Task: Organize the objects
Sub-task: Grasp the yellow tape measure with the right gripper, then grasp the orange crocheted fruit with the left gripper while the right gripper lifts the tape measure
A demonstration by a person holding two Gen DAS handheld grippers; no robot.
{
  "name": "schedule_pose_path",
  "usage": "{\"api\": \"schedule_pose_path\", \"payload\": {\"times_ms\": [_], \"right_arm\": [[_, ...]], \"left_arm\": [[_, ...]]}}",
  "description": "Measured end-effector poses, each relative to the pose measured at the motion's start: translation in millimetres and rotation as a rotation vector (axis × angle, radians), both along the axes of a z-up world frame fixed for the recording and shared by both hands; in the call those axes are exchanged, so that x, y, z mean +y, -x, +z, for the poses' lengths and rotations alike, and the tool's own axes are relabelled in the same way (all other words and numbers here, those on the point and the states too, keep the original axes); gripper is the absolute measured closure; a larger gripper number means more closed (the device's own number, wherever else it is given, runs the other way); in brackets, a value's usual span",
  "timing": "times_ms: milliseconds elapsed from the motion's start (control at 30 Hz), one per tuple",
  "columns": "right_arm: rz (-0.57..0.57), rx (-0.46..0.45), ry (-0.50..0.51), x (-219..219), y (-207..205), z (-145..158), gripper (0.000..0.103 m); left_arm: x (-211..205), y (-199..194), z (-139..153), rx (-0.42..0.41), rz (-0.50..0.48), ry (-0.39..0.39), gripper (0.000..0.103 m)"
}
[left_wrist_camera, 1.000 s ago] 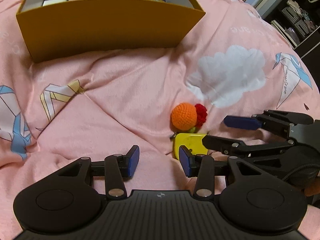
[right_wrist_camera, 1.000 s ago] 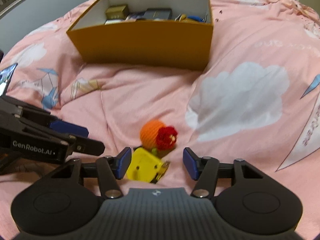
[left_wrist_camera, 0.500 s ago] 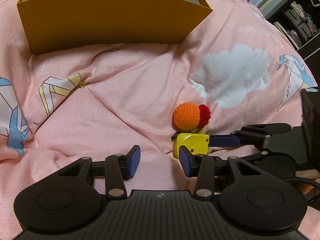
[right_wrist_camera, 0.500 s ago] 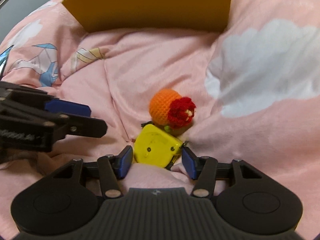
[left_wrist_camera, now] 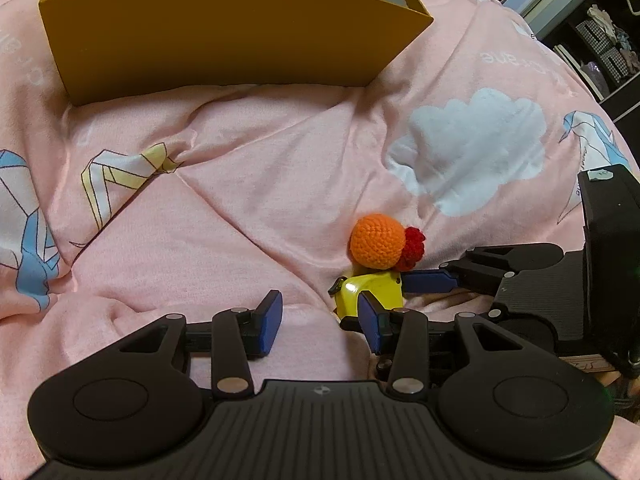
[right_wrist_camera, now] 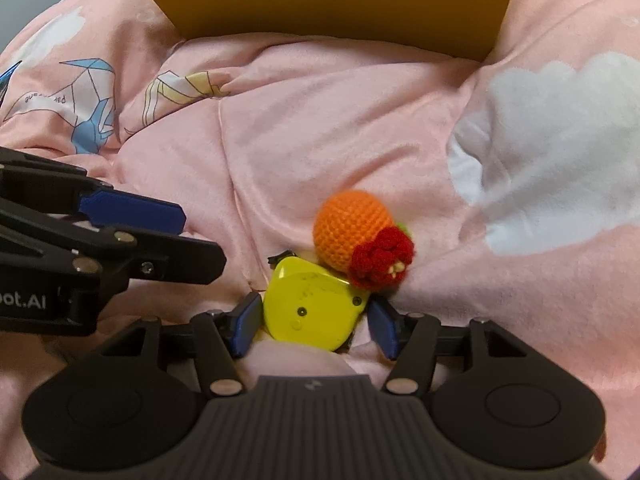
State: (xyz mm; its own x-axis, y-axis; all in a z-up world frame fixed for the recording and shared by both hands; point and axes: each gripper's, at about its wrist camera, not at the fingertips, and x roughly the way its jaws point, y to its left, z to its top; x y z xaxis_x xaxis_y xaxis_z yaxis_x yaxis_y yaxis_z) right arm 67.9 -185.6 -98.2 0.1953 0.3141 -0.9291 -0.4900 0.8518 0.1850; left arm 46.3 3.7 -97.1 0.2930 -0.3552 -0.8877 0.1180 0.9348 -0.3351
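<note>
A yellow plastic tape measure lies on the pink quilt, also showing in the left wrist view. An orange crochet ball with a red flower rests against its far side, seen in the left wrist view too. My right gripper is open with its blue pads on either side of the tape measure, close to its sides. My left gripper is open and empty, just left of the tape measure. A yellow cardboard box with several small items stands at the back.
The pink quilt is soft and creased, with cloud and paper-crane prints. Dark shelving stands beyond the bed at the far right. The box front fills the top of the right wrist view.
My right gripper has moved forward and down until its fingers straddle the tape measure. The left gripper has barely moved and stays open.
</note>
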Motion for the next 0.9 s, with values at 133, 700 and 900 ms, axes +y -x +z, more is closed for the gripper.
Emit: {"api": "schedule_pose_path", "payload": {"times_ms": [133,700,900], "right_arm": [[-0.002,-0.015,0.005,1,5,1,0.044],[0.026,-0.301,0.066,-5,-6,61,0.044],[-0.024,-0.349,0.109,-35,-18,74,0.044]], "left_arm": [[-1,0,1,-0.002,0.000,-0.002,0.053],[1,-15,19,-0.124,-0.045,0.007,0.054],[-13,-27,24,-0.192,-0.152,0.000,0.054]]}}
